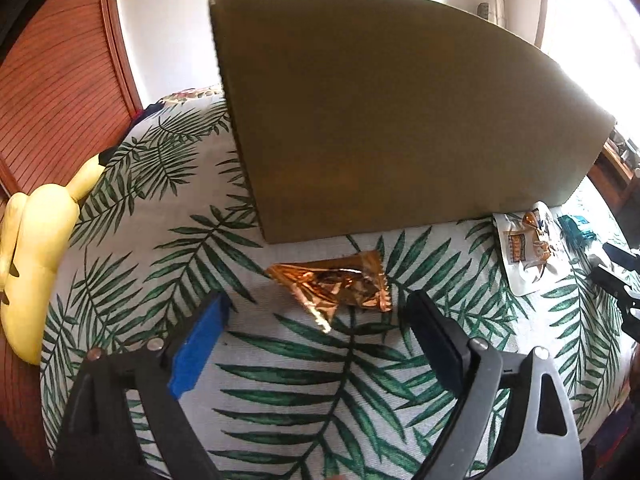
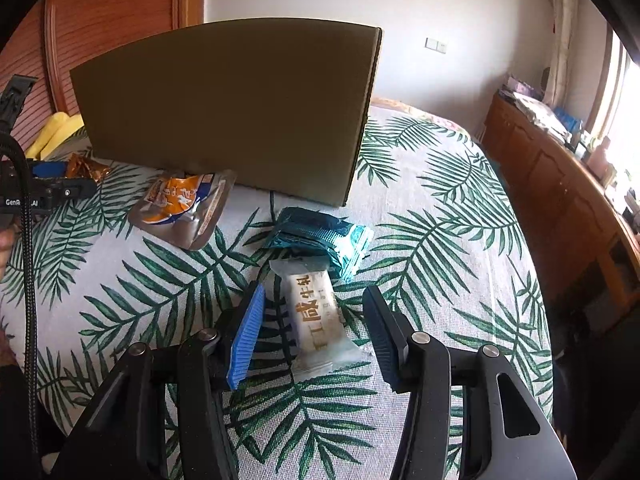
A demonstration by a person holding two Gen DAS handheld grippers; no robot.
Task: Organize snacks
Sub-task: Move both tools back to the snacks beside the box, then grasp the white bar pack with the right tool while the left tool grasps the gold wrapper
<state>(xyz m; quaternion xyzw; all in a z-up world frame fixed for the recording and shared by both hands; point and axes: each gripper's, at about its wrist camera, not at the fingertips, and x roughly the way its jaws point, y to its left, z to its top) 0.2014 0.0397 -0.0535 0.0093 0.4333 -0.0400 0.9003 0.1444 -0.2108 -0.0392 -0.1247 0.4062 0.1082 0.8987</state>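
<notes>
A brown cardboard box (image 1: pixel 380 120) stands on a bed with a palm-leaf cover (image 1: pixel 280 380); it also shows in the right wrist view (image 2: pixel 232 112). My left gripper (image 1: pixel 316 312) is open, with a crumpled copper foil packet (image 1: pixel 336 286) just ahead between its fingers. My right gripper (image 2: pixel 314 312) is open around a white nougat bar packet (image 2: pixel 316 320) lying on the cover. A teal snack packet (image 2: pixel 320 236) lies just beyond it. A silver and orange pouch (image 2: pixel 182 208) lies against the box front; it also shows in the left wrist view (image 1: pixel 528 248).
A yellow plush toy (image 1: pixel 32 248) lies at the bed's left edge by a wooden headboard (image 1: pixel 60 80). A wooden sideboard (image 2: pixel 560 184) with clutter runs along the right wall. The left gripper (image 2: pixel 40 188) shows at the left in the right wrist view.
</notes>
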